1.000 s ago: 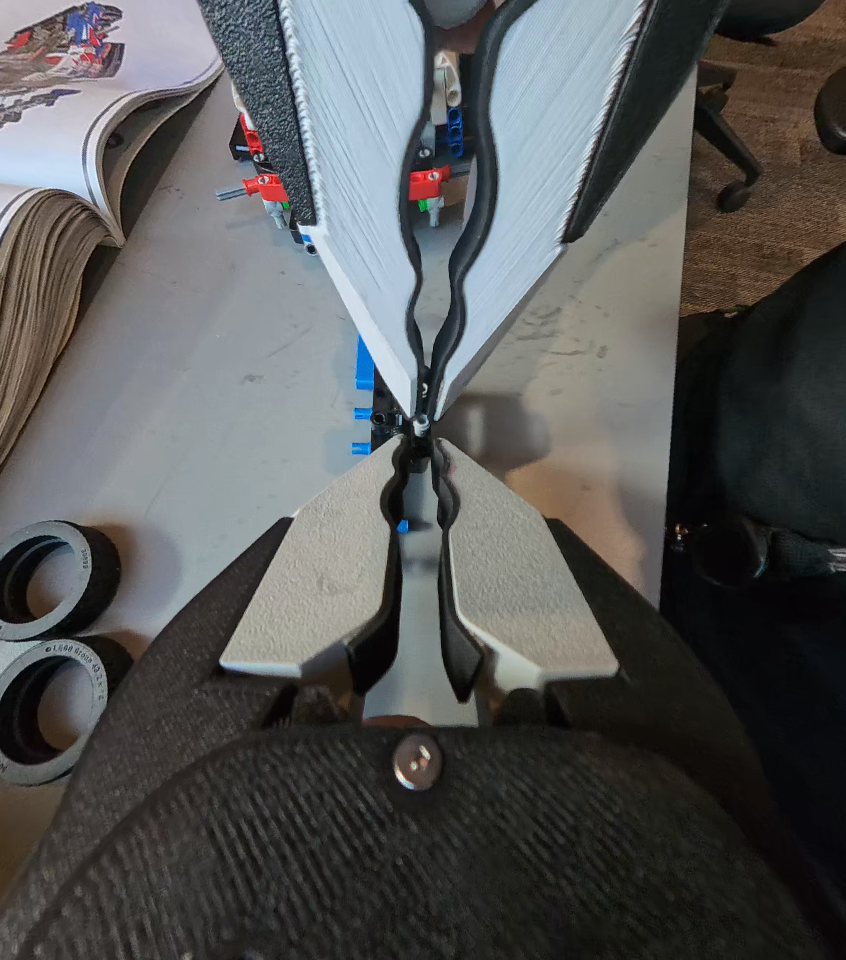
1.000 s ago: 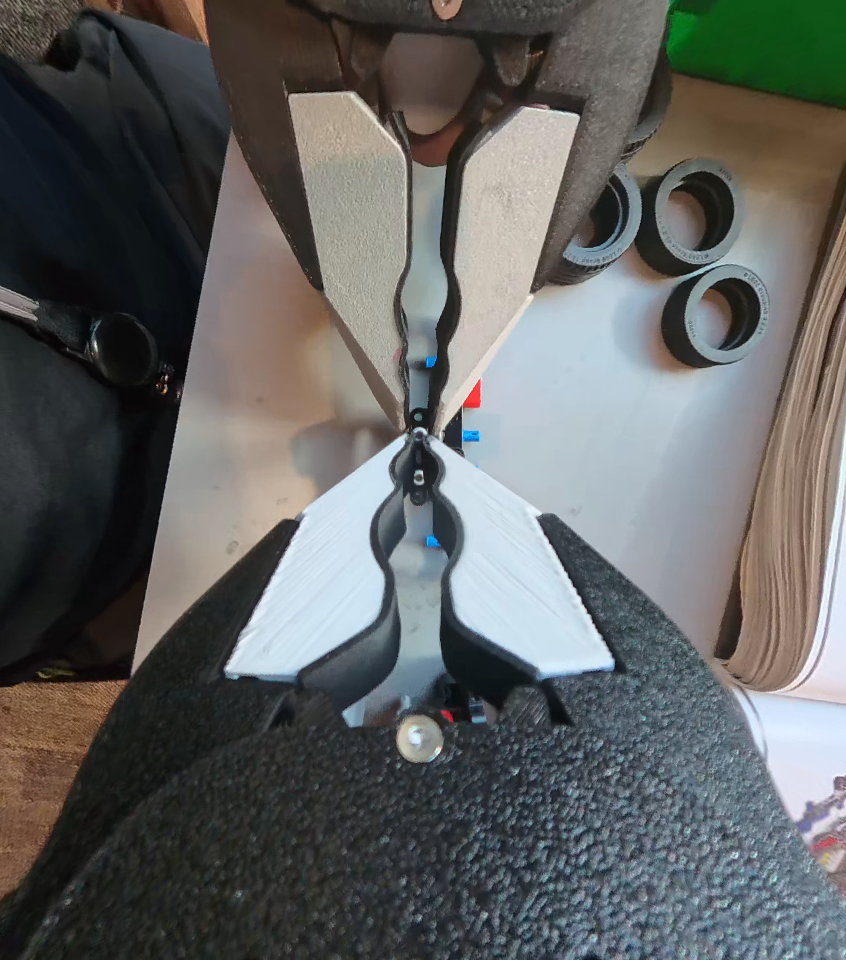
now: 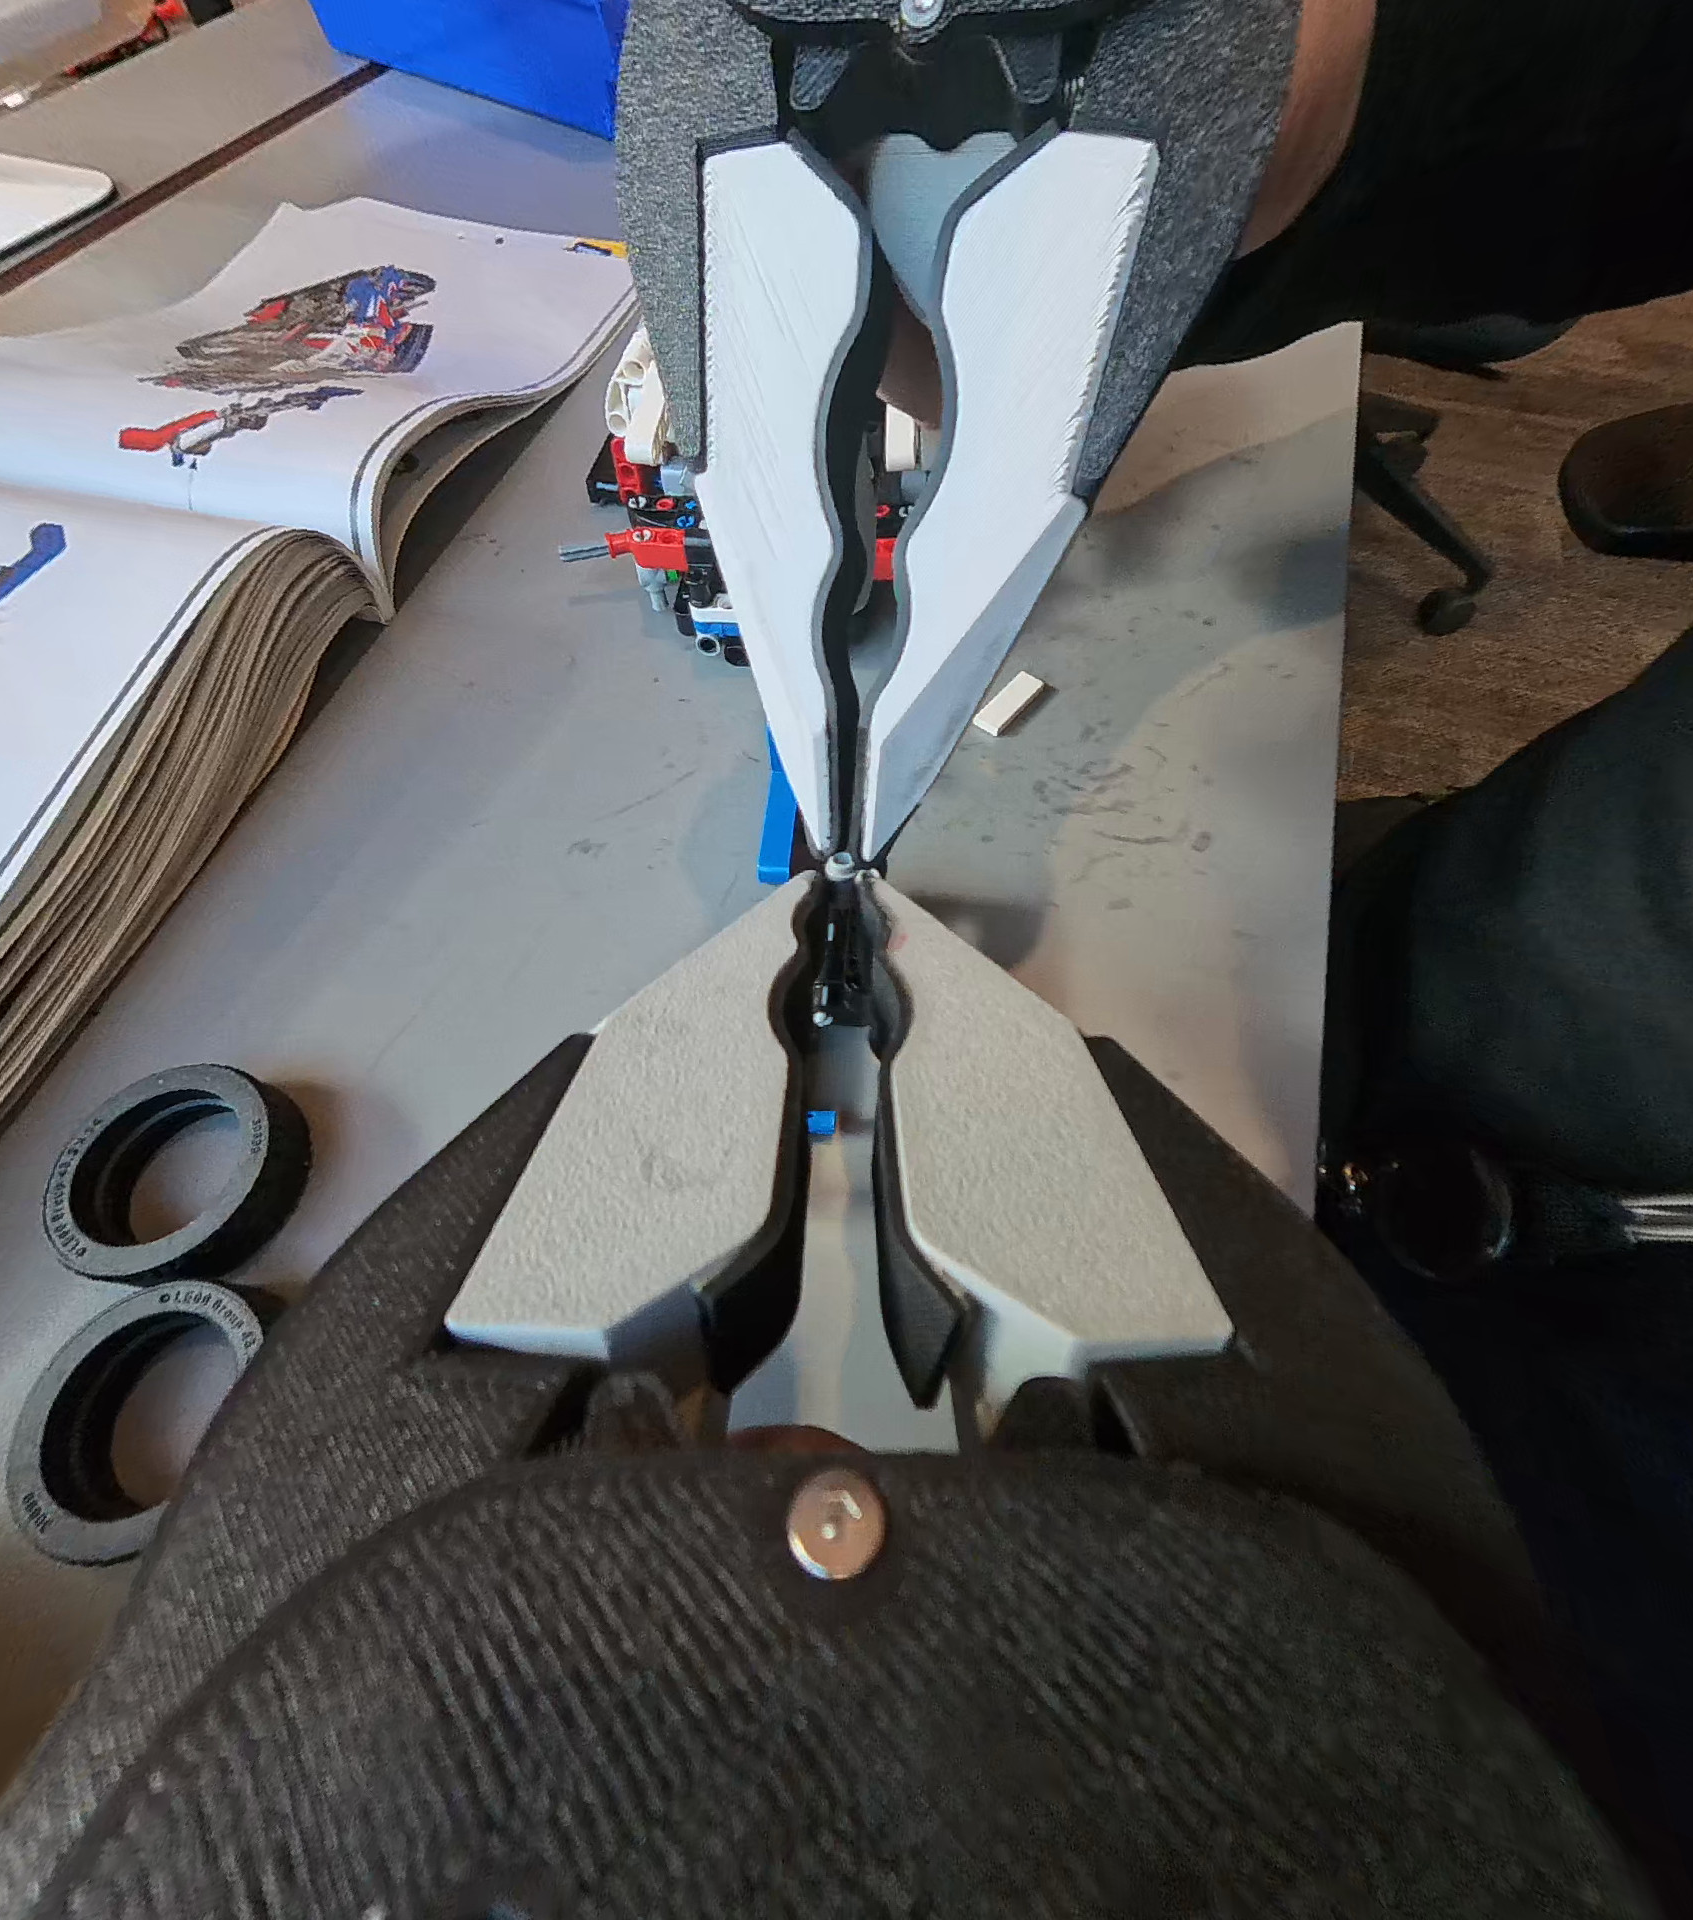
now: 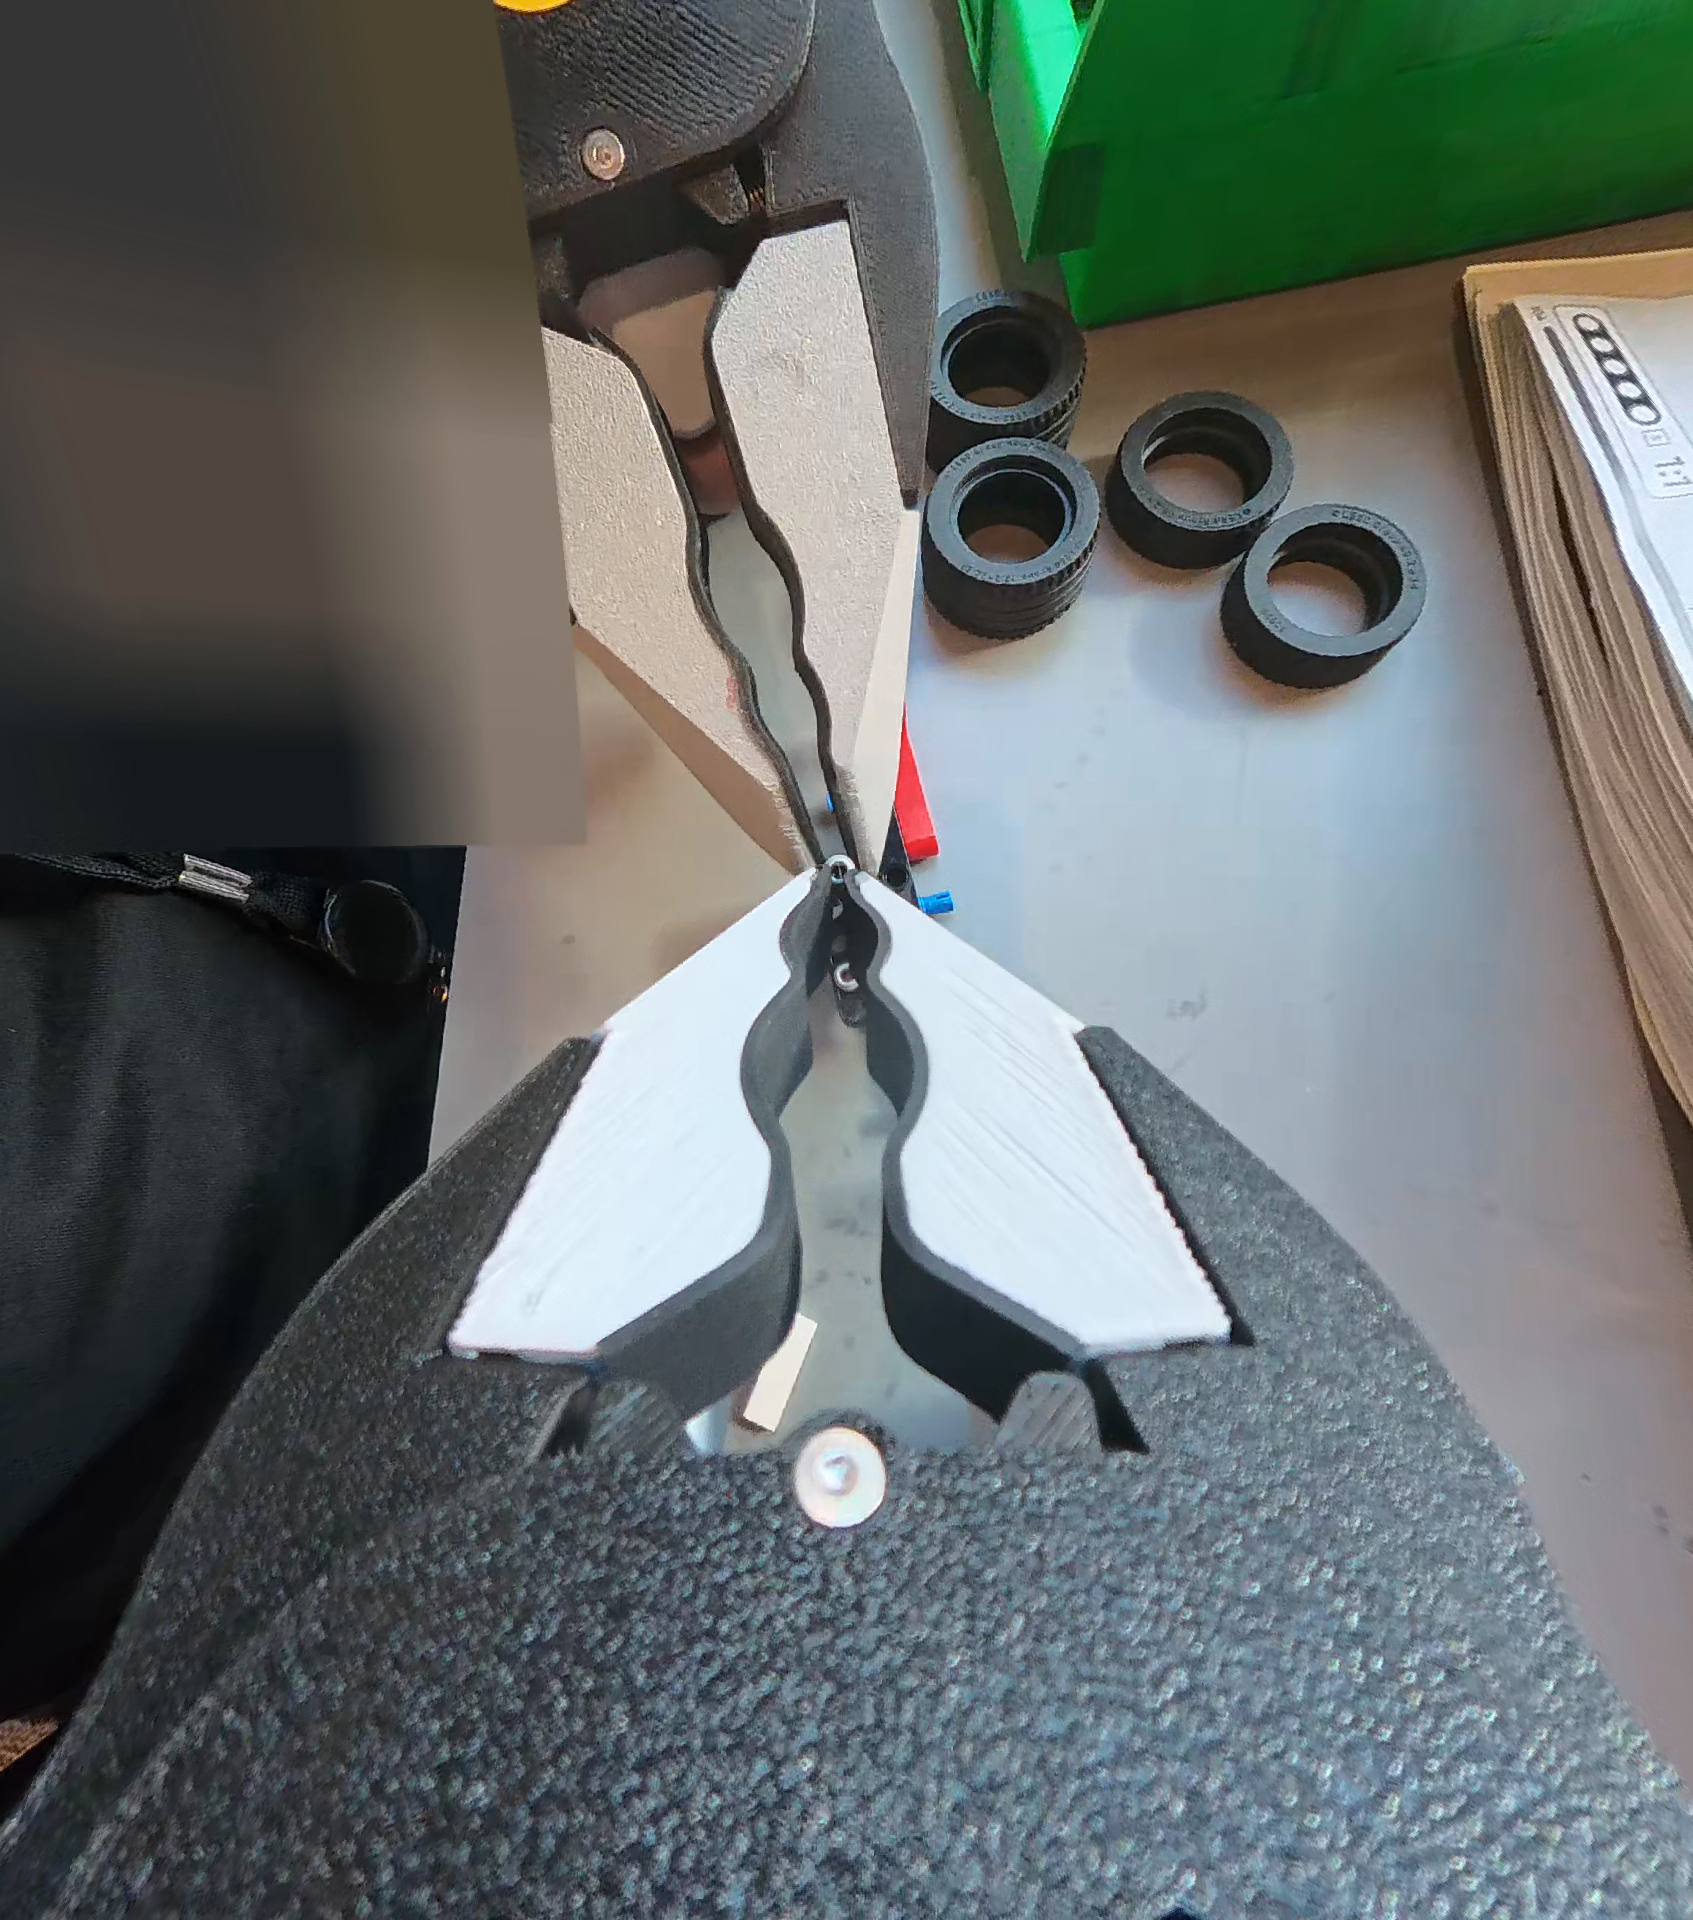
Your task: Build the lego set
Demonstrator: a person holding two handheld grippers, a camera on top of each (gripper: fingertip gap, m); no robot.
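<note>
Both grippers are tip to tip over the grey table (image 3: 468, 831) right now. The left gripper with the textured grey fingers (image 3: 844, 902) has its jaws squeezed narrow on a small black lego beam with pin holes (image 3: 837, 961), which sits between its tips. The right gripper with the ribbed white fingers (image 4: 837, 883) comes in from the opposite side, jaws also pinched nearly together, and a tiny light grey lego pin (image 3: 838, 863) sits right where the two sets of tips meet; which gripper actually has the pin I can't tell. Behind them the half-built red, black and blue lego assembly (image 3: 660, 540) sits beside the open instruction booklet (image 3: 198, 499), and black rubber lego tyres (image 4: 1200, 480) lie further off
</note>
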